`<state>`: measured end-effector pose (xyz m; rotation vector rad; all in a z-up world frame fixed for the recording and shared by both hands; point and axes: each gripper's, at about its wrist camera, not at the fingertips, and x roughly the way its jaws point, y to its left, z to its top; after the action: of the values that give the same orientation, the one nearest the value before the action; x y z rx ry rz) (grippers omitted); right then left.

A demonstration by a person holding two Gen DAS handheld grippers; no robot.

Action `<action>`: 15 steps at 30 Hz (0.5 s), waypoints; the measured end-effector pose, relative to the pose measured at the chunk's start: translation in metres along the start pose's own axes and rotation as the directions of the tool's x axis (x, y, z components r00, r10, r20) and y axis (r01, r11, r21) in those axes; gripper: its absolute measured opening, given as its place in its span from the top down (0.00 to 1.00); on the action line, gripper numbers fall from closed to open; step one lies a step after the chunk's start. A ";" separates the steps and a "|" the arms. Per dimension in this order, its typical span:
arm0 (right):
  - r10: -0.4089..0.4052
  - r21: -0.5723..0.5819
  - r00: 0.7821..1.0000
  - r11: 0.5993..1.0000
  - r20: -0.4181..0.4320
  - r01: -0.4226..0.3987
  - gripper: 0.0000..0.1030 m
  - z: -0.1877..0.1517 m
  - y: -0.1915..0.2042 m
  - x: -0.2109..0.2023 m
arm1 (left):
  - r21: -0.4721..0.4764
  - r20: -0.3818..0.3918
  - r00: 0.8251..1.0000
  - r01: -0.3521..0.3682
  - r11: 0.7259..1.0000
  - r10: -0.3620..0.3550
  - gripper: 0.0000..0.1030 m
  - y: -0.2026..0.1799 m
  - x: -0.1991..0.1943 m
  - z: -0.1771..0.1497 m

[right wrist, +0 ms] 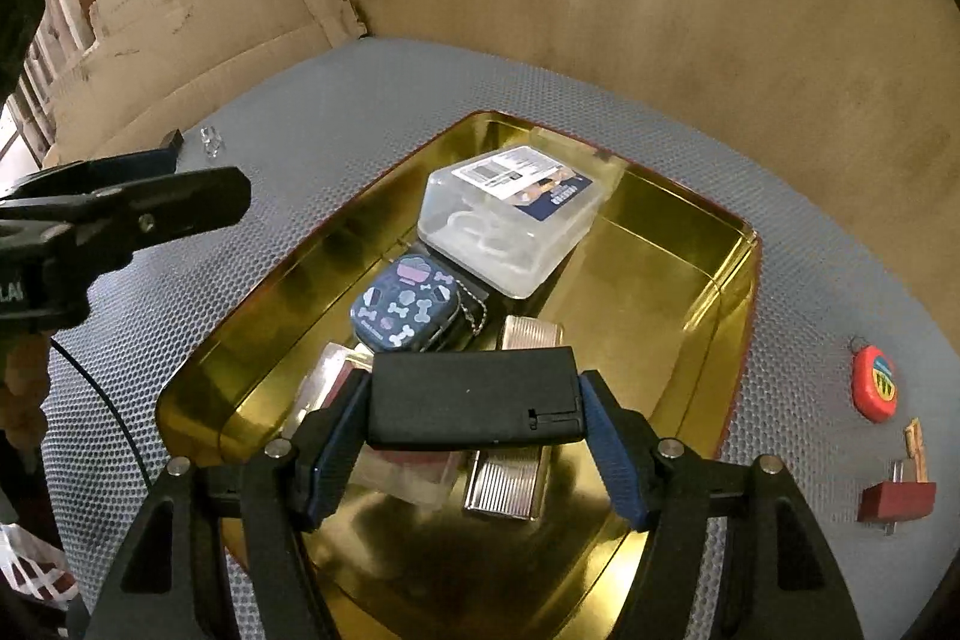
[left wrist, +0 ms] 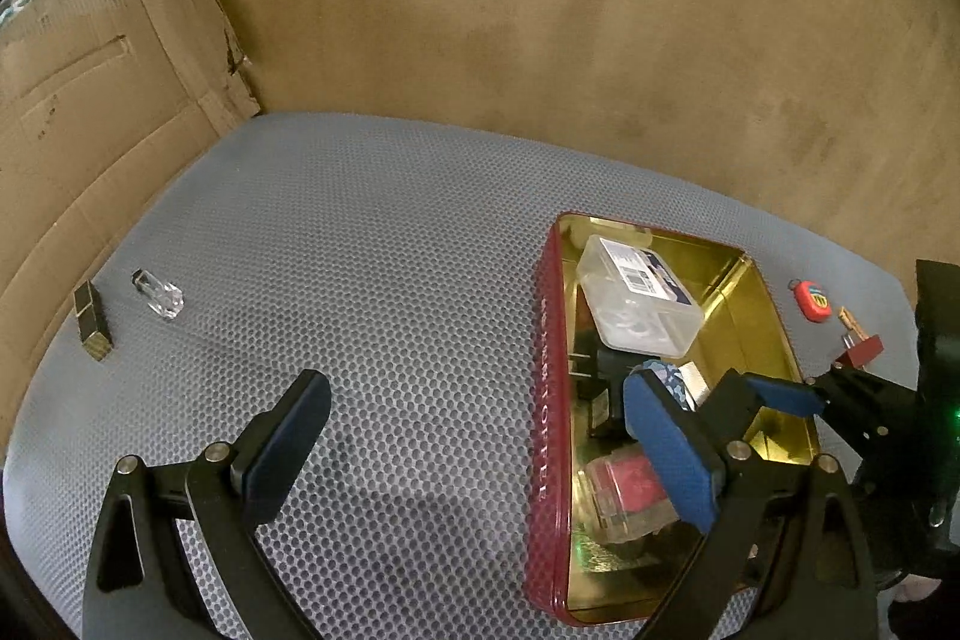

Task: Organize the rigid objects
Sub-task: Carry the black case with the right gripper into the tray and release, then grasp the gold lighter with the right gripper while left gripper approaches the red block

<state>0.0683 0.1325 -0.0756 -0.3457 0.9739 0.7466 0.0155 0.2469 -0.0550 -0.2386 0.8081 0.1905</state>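
Note:
A red tin with a gold inside (left wrist: 543,400) (right wrist: 678,244) lies on the grey mat. It holds a clear plastic box (left wrist: 639,304) (right wrist: 510,214), a dark blue case with bone prints (right wrist: 405,304), a ribbed silver case (right wrist: 510,478) and a clear box with red contents (left wrist: 624,496). My right gripper (right wrist: 474,436) is shut on a black rectangular box (right wrist: 474,397), held over the tin's near end. My left gripper (left wrist: 474,448) is open and empty, straddling the tin's left wall. The right gripper also shows in the left wrist view (left wrist: 780,394).
A small glass bottle (left wrist: 158,293) (right wrist: 211,139) and a dark gold-edged tube (left wrist: 93,322) lie at the mat's far left. A red round tape measure (left wrist: 813,299) (right wrist: 875,383) and a red padlock with key (left wrist: 861,346) (right wrist: 897,496) lie right of the tin. Cardboard walls surround the mat.

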 end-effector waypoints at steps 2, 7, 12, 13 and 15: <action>0.002 -0.001 1.000 1.000 -0.004 -0.002 0.31 0.000 0.001 0.000 | -0.006 -0.004 1.000 0.007 1.000 -0.007 0.05 0.001 0.001 0.000; 0.013 0.011 1.000 1.000 -0.013 -0.012 0.31 0.000 0.002 0.000 | -0.001 -0.004 1.000 0.001 1.000 -0.001 0.05 0.000 0.001 0.000; 0.024 0.038 1.000 0.999 0.013 -0.024 0.31 0.001 -0.004 -0.009 | 0.011 -0.001 1.000 -0.001 1.000 0.001 0.05 -0.002 0.002 -0.001; 0.027 0.043 0.999 0.999 0.021 -0.028 0.31 0.001 -0.005 -0.013 | 0.017 0.000 1.000 -0.005 1.000 0.005 0.05 -0.003 0.002 -0.002; 0.034 0.044 0.999 0.998 0.042 -0.036 0.31 0.000 -0.010 -0.024 | 0.032 0.006 1.000 -0.013 0.999 0.013 0.05 -0.005 0.002 -0.002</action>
<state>0.0672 0.1158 -0.0560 -0.2734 0.9580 0.7594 0.0167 0.2412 -0.0570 -0.2025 0.8062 0.1903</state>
